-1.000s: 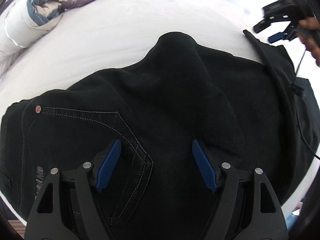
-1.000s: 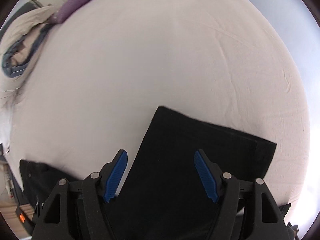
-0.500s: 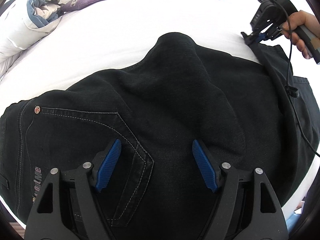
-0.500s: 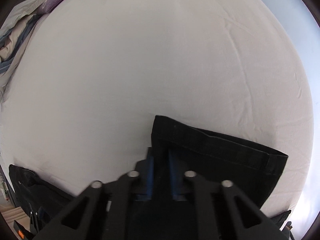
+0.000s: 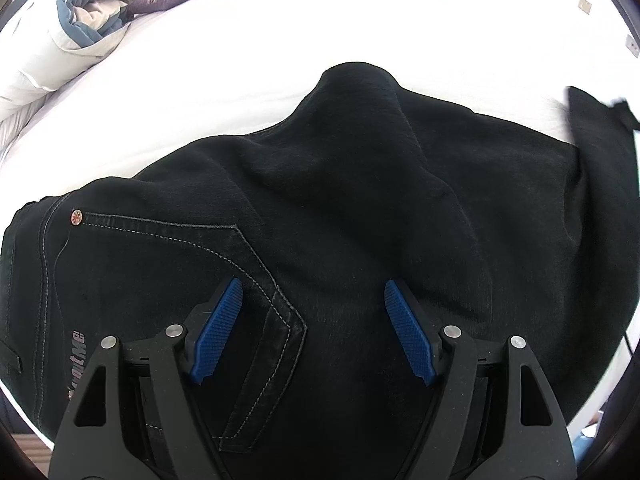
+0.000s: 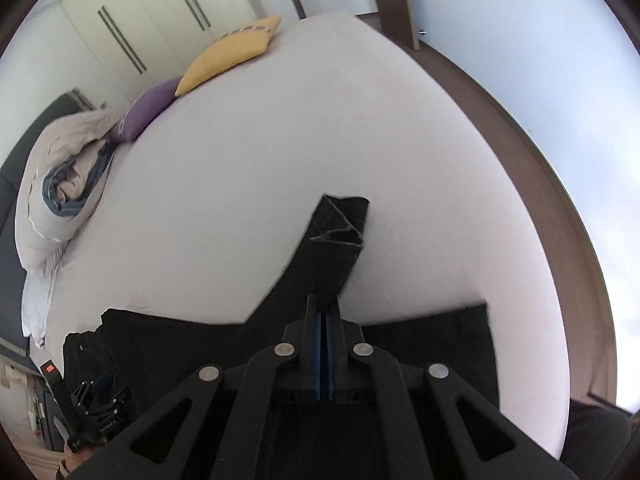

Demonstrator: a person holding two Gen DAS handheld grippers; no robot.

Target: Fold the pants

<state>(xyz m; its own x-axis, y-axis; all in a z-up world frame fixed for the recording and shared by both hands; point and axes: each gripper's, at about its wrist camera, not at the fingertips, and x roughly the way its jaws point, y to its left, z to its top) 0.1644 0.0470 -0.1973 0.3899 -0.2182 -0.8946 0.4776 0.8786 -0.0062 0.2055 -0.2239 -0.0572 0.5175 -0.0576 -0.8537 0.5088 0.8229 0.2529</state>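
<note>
Now, the black denim pants (image 5: 360,208) lie spread on the white-sheeted bed (image 5: 224,80), filling the lower half of the left wrist view: waistband and stitched back pocket (image 5: 224,272) at lower left, legs running off toward the right edge, so the long axis goes left-to-right across that frame. The left gripper (image 5: 312,328) hangs over the seat area w/ its blue pads wide apart, nothing between them; whether the pads touch the cloth can't be told.

In the right wrist view the right gripper (image 6: 323,320) has its pads pressed together on a pant-leg end, and the hem (image 6: 340,228) stands up beyond the tips toward frame centre, lifted off the sheet. A second flat leg end (image 6: 448,332) lies at lower right, just beside the gripper body. The left gripper shows small at lower left.

Judgement: the fold turns on carrying the lifted hem along the long axis toward the waistband, i.e. toward lower left in the right wrist view. The right gripper has the hem; the left is nearer the waist and prob. best placed to pin it.

Bundled duvet (image 6: 60,184), purple pillow (image 6: 148,112) and yellow pillow (image 6: 232,52) sit at upper left, well apart from the pants.
</note>
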